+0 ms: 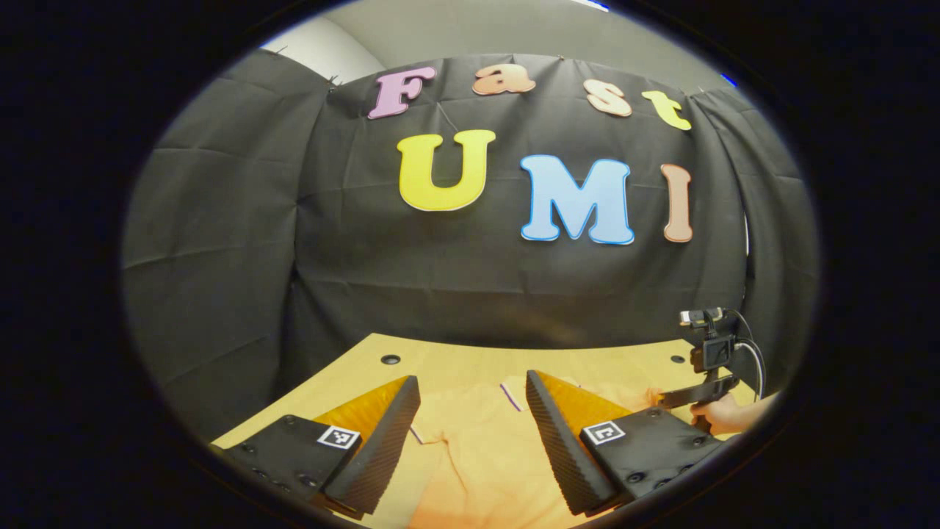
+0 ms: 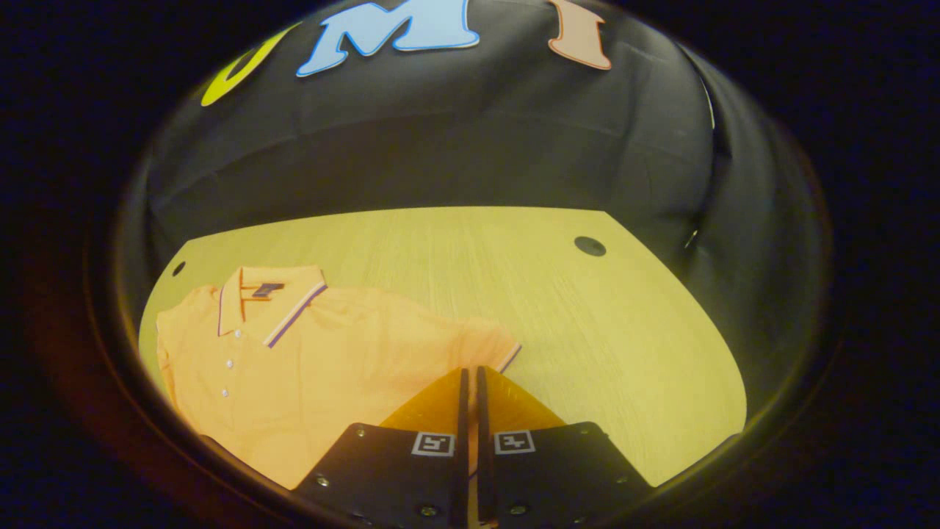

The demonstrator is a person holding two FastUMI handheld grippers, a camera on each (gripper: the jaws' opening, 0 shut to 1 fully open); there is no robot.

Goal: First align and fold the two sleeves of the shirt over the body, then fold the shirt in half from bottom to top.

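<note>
Shirt [image 1: 485,441] lies on the table [image 1: 440,364] beneath the left hand-held gripper [image 1: 470,411], whose jaws gape. Right gripper view: right hand-held gripper [image 2: 470,378] pinched closed by the right sleeve [image 2: 485,342], apparently gripping nothing; sleeve unfolded, folding barely begun.

The left gripper [image 1: 470,404] stands with its two fingers spread wide apart, nothing between them, tilted slightly downward and pointing forward; each finger carries a square marker near its base. Far off at the right edge of the left gripper view the right gripper [image 1: 687,397] shows side-on, a hand [image 1: 727,415] wrapped round its grip, a small camera mounted on top; its fingers reach toward the left. In the right gripper view its fingers [image 2: 461,389] lie nearly together, a thin slit between them; whether they pinch anything is hard to tell.
</note>
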